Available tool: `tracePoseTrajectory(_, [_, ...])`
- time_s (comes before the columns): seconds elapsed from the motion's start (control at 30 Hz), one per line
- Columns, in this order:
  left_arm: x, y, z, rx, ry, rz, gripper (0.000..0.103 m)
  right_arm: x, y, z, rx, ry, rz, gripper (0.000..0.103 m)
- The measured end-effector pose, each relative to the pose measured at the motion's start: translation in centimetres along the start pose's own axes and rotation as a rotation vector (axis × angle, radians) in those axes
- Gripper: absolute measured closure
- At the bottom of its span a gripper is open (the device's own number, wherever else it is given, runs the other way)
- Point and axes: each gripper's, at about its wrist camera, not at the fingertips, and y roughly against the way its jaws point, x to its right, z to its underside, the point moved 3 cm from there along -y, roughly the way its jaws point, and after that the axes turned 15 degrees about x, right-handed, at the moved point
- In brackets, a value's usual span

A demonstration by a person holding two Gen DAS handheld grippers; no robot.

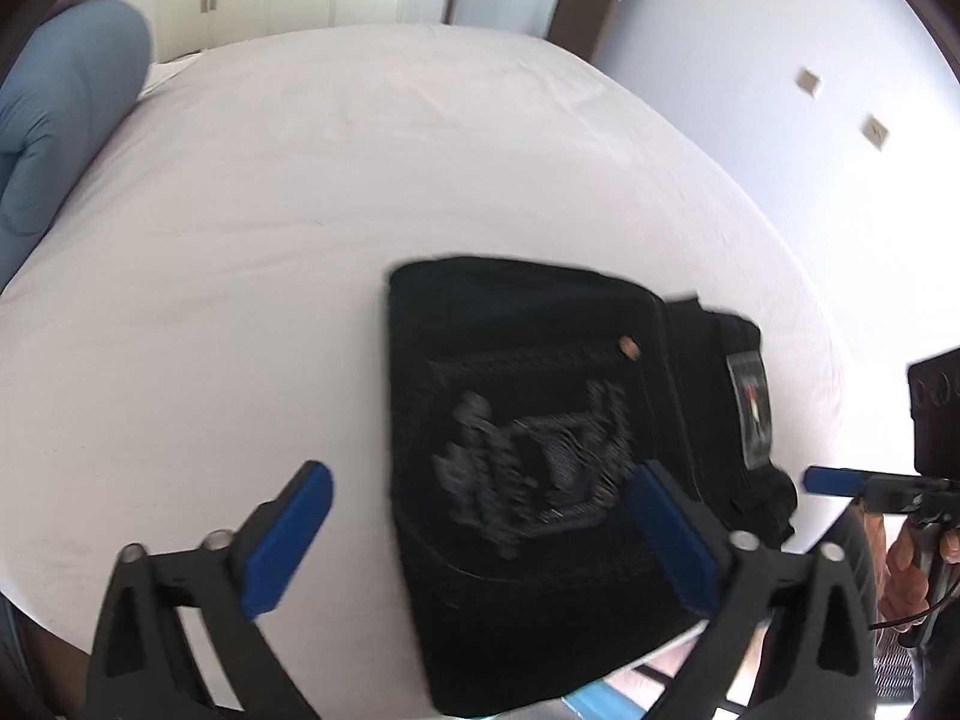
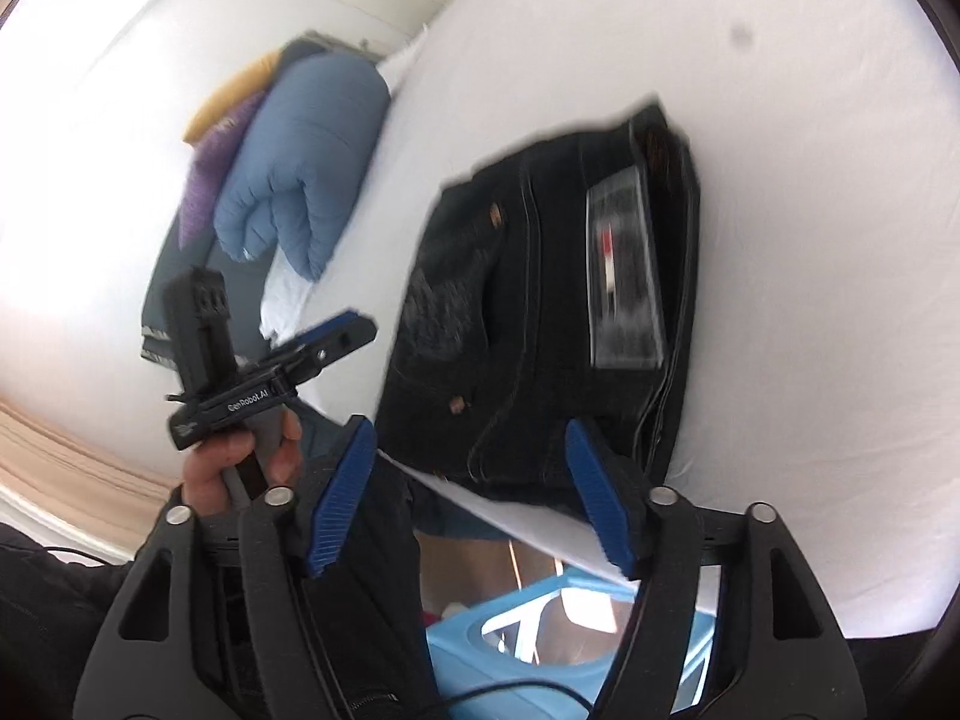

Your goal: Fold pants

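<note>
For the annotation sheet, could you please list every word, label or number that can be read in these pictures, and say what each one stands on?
"GenRobot.AI": white print on the side of the left hand-held gripper, seen from the right wrist view.
Patch label on the waistband of the black pants: red and white marks, too blurred to read.
Grey embroidered design on the back pocket: blurred, not readable as text.

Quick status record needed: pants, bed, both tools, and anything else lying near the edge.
pants: black pants, folded into a compact stack, lying near the bed's near edge, pocket embroidery and a label facing up
bed: white sheet, mostly bare
left tool: left tool open, nothing between its pads, above the pants
right tool: right tool open, holding nothing, above the bed edge
other: blue quilt rolled at the far side; light blue stool below the bed edge
</note>
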Motion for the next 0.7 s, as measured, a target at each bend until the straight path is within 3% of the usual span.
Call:
tracePoseTrajectory(0.07, [-1.5,-1.0,-0.4,-0.031,0.007,-0.017,0.000,0.9,1.4,-1.6,0.084,-0.003,0.036,0.012])
tracePoseTrajectory(0.17, [-2.6,-2.5,-0.1,-0.078,0.060,0.044,0.000,3.3,1.5,-3.4,0.121,-0.062,0.123,0.012])
tracePoseTrajectory(0.27, [-2.1,-4.9,0.6,-0.157,0.094,0.072,0.002,5.7,-0.4,-4.1,0.056,-0.116,0.211,0.012])
tracePoseTrajectory(0.4, [-0.7,-6.5,2.2,-0.255,0.047,0.121,0.015,7.3,-2.8,-4.5,-0.011,-0.152,0.220,0.012])
tracePoseTrajectory(0.5, [0.6,-7.1,3.2,-0.270,-0.018,0.102,0.023,7.1,-3.9,-5.1,-0.029,-0.150,0.220,0.012])
tracePoseTrajectory(0.53, [0.9,-7.2,3.1,-0.269,-0.021,0.106,0.031,6.9,-4.3,-5.3,-0.037,-0.145,0.222,0.019])
tracePoseTrajectory(0.57, [1.3,-7.3,2.9,-0.271,-0.020,0.114,0.034,6.8,-4.9,-5.3,-0.049,-0.137,0.225,0.034])
tracePoseTrajectory(0.67, [2.5,-7.6,2.8,-0.278,-0.070,0.099,0.043,6.6,-7.1,-5.5,-0.100,-0.084,0.278,0.057])
tracePoseTrajectory(0.7, [3.0,-7.6,2.9,-0.276,-0.093,0.094,0.046,6.1,-7.8,-5.4,-0.106,-0.050,0.297,0.060])
